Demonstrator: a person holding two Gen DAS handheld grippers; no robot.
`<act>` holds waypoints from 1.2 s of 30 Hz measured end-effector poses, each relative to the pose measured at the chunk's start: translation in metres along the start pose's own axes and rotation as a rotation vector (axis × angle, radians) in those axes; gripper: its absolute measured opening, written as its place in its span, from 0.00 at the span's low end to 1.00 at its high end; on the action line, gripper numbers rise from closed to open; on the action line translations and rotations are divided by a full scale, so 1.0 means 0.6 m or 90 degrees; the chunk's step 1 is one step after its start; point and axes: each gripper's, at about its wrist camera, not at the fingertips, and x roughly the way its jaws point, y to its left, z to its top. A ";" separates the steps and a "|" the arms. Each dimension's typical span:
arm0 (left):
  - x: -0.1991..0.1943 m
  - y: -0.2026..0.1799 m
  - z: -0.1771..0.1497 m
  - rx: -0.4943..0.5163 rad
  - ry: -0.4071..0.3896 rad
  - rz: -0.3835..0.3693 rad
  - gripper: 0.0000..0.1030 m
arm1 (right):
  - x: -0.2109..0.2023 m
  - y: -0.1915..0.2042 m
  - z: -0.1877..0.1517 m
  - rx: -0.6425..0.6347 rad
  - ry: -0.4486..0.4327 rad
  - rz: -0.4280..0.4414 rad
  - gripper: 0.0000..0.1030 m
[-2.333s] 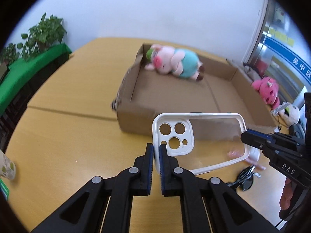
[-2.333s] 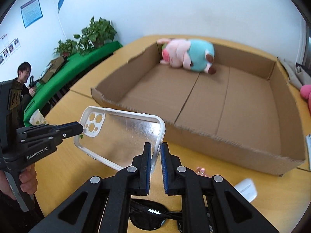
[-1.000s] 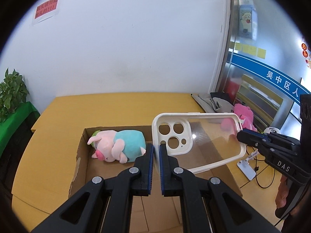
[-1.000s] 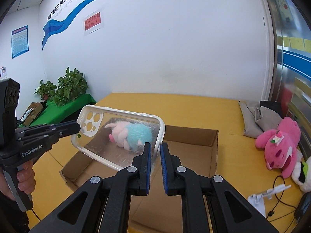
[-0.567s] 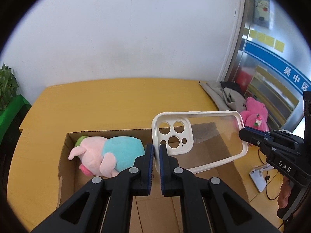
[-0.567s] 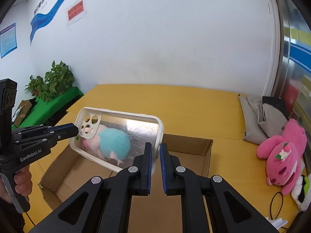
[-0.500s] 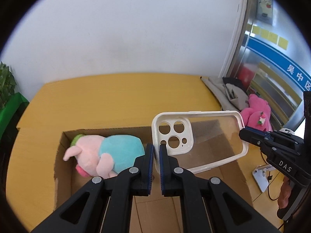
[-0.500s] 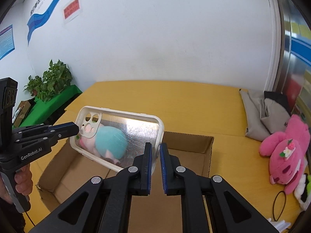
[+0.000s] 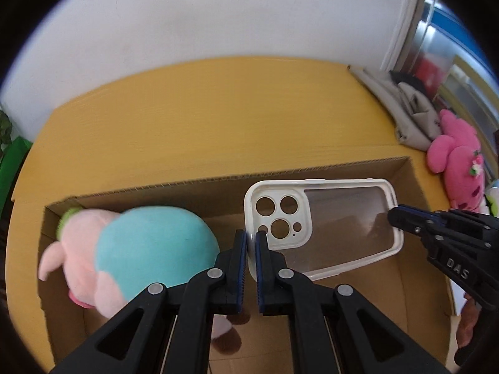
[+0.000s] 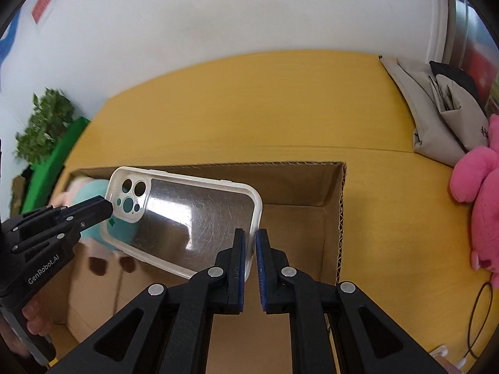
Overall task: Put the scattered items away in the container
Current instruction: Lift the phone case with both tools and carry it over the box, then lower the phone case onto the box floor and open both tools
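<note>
Left gripper (image 9: 251, 241): pinching the phone case (image 9: 343, 218) at its camera end.
Right gripper (image 10: 253, 243): clamping the opposite end.
Case: hanging over the cardboard box (image 9: 327, 171), beside the pig plush (image 9: 140, 249).

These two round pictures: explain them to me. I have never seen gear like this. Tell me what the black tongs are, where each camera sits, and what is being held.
The black tongs are hand-held grippers, one in each of a person's hands. Each carries a fisheye camera looking along its fingers, hence the round pictures. One view is from the left gripper, the other from the right gripper. Together they hold a clear phone case by opposite ends, above a cardboard box on a yellow table. A plush pig already lies in the box. A pink plush and a grey pouch remain on the table.
</note>
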 end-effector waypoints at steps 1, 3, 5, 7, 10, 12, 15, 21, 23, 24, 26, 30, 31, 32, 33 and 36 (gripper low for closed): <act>0.012 -0.003 -0.001 0.004 0.011 0.008 0.04 | 0.007 0.000 0.000 0.000 0.009 -0.005 0.08; 0.034 -0.009 -0.005 0.016 0.028 0.016 0.04 | 0.022 0.001 -0.001 -0.006 0.028 -0.024 0.08; 0.049 -0.007 -0.008 0.015 0.043 0.012 0.04 | 0.034 0.002 -0.002 -0.016 0.042 -0.044 0.07; 0.055 -0.008 -0.011 0.023 0.044 0.020 0.04 | 0.036 0.008 0.000 -0.028 0.050 -0.056 0.07; 0.056 -0.007 -0.008 0.031 0.047 0.022 0.04 | 0.045 0.019 0.002 -0.049 0.060 -0.086 0.07; 0.060 -0.007 -0.006 0.034 0.053 0.026 0.05 | 0.055 0.027 0.001 -0.065 0.067 -0.106 0.07; 0.072 -0.014 -0.006 0.053 0.069 0.054 0.05 | 0.073 0.038 -0.007 -0.076 0.078 -0.117 0.07; 0.088 -0.031 -0.004 0.082 0.088 0.103 0.05 | 0.095 0.043 -0.019 -0.087 0.089 -0.134 0.07; 0.095 -0.039 -0.005 0.097 0.098 0.119 0.05 | 0.099 0.044 -0.021 -0.089 0.093 -0.139 0.07; 0.097 -0.042 -0.006 0.103 0.100 0.126 0.05 | 0.101 0.046 -0.023 -0.093 0.095 -0.144 0.07; 0.099 -0.047 -0.007 0.114 0.099 0.135 0.07 | 0.102 0.047 -0.023 -0.097 0.092 -0.150 0.07; 0.087 -0.044 -0.007 0.107 0.083 0.116 0.12 | 0.102 0.046 -0.026 -0.099 0.088 -0.145 0.08; 0.080 -0.041 -0.005 0.099 0.077 0.107 0.15 | 0.101 0.048 -0.027 -0.102 0.087 -0.143 0.10; 0.071 -0.038 -0.004 0.091 0.068 0.095 0.20 | 0.100 0.050 -0.030 -0.105 0.087 -0.139 0.13; 0.061 -0.035 -0.003 0.084 0.060 0.083 0.23 | 0.098 0.052 -0.032 -0.106 0.086 -0.132 0.20; 0.020 -0.024 -0.002 0.067 0.019 0.067 0.34 | 0.086 0.060 -0.037 -0.107 0.072 -0.115 0.40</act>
